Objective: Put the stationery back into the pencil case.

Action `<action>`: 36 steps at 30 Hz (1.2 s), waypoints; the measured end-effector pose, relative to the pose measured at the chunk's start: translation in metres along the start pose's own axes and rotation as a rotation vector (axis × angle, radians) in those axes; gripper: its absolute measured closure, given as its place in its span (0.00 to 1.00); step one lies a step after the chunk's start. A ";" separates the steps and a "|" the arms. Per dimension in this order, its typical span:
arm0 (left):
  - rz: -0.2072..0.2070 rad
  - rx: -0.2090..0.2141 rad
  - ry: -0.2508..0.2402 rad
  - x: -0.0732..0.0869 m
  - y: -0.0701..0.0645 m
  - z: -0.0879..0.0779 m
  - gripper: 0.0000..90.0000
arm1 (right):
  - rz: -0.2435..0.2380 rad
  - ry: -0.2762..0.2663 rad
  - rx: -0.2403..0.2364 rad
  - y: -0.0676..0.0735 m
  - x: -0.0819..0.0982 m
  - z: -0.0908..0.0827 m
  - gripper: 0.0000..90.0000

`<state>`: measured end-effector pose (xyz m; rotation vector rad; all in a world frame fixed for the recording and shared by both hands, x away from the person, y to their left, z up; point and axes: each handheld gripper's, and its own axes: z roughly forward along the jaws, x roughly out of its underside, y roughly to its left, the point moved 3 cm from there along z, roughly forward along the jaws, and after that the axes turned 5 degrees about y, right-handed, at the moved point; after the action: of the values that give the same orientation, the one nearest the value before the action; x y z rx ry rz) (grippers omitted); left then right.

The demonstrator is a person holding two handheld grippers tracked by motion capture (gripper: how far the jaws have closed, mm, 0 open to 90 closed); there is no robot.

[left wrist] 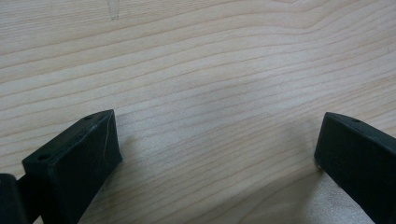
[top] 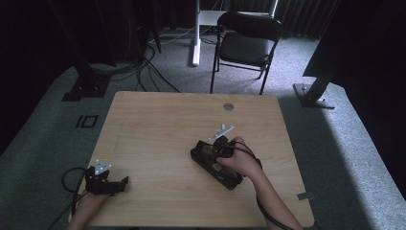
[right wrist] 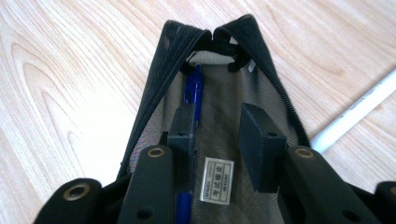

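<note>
A black pencil case point(top: 230, 180) lies unzipped right of the table's middle. In the right gripper view its zip edges point(right wrist: 156, 79) spread apart over a brown lining with a small white label point(right wrist: 216, 186). A blue pen point(right wrist: 193, 91) lies inside along the left wall. My right gripper point(right wrist: 218, 112) reaches into the case, its jaws apart with only lining between them; the left jaw sits against the blue pen. From above, the right gripper point(top: 216, 149) is over the case's far end. My left gripper point(top: 122, 184) rests near the table's front left corner, open point(left wrist: 219, 126) over bare wood.
A white pen point(right wrist: 359, 109) lies on the wooden table point(top: 158, 124) just right of the case. A round cable hole point(top: 228, 106) sits near the table's far edge. A black folding chair point(top: 244, 45) stands beyond the table, with dark stands and cables on the carpet.
</note>
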<state>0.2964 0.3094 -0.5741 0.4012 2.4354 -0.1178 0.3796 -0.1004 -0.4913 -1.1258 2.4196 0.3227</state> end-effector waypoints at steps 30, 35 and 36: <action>0.000 0.000 0.000 0.000 0.000 0.000 0.00 | 0.117 -0.214 0.060 -0.027 -0.013 -0.024 0.71; 0.000 0.000 0.000 0.000 0.000 0.000 0.00 | 0.139 -0.218 0.089 -0.034 -0.012 -0.021 0.71; 0.000 0.000 0.000 0.000 0.000 0.000 0.00 | 0.147 -0.220 0.096 -0.035 -0.012 -0.020 0.70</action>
<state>0.2964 0.3093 -0.5741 0.4009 2.4351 -0.1181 0.4075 -0.1229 -0.4689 -0.8273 2.3002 0.3536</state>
